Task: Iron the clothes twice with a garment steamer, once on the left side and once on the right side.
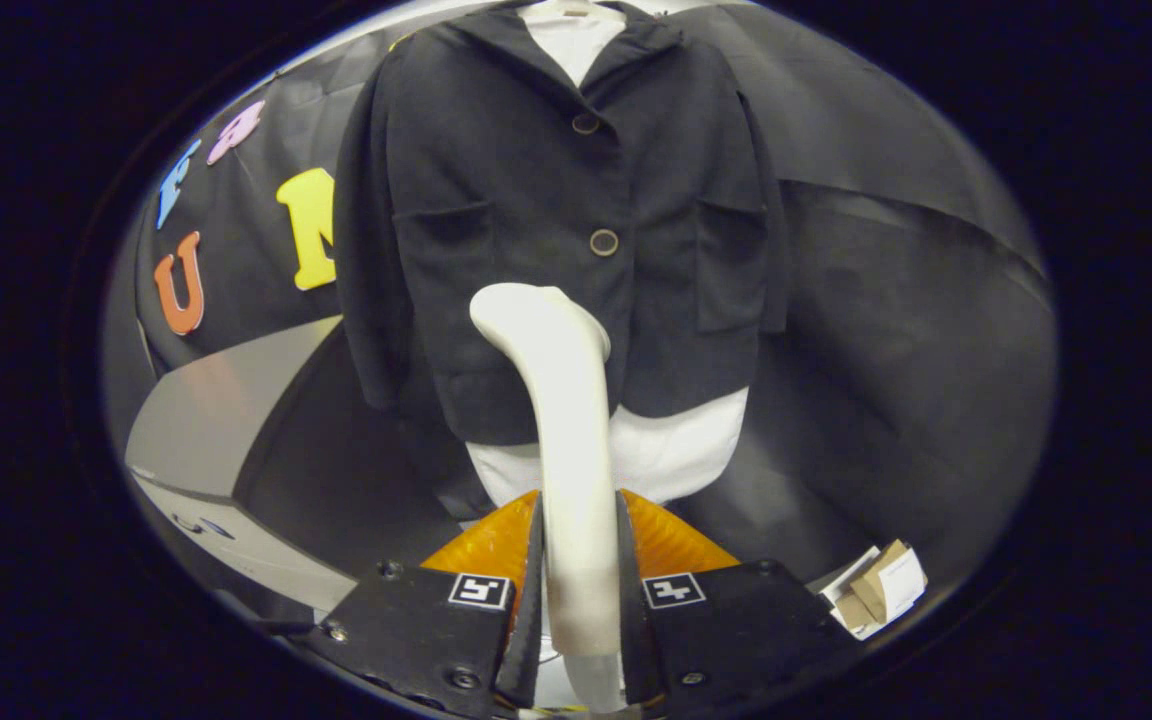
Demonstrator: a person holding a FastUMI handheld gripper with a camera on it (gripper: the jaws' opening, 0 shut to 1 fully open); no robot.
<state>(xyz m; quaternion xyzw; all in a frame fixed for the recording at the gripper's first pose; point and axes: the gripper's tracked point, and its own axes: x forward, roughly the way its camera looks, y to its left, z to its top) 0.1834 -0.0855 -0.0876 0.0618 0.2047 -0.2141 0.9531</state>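
To the left of the jacket (576,230), and lower, a grey tabletop (206,410) juts out from the dark cloth wall, its pale front edge running down toward the tongs.

The jacket is the landmark: a dark one with two round buttons down its front and a flap pocket on each side, hanging upright against the wall from a hanger (568,8) whose pale bar is just visible at its collar. A white shirt (671,450) is worn under it, showing at the open neck and again as a band below the jacket's hem.

In front of the jacket's lower middle stands the steamer (566,430), a cream-white wand that rises from between the fingers and bends at its top toward the jacket's left side, its rounded head lying over the cloth just below the lower button. Whether the head touches the cloth cannot be told.

The tongs (581,590) are clenched on the steamer's handle, both fingers pressed against its sides, each body carrying a small square marker.

To the right of the jacket and well below it, beside the right finger, lies a small cardboard box (881,590) with white paper
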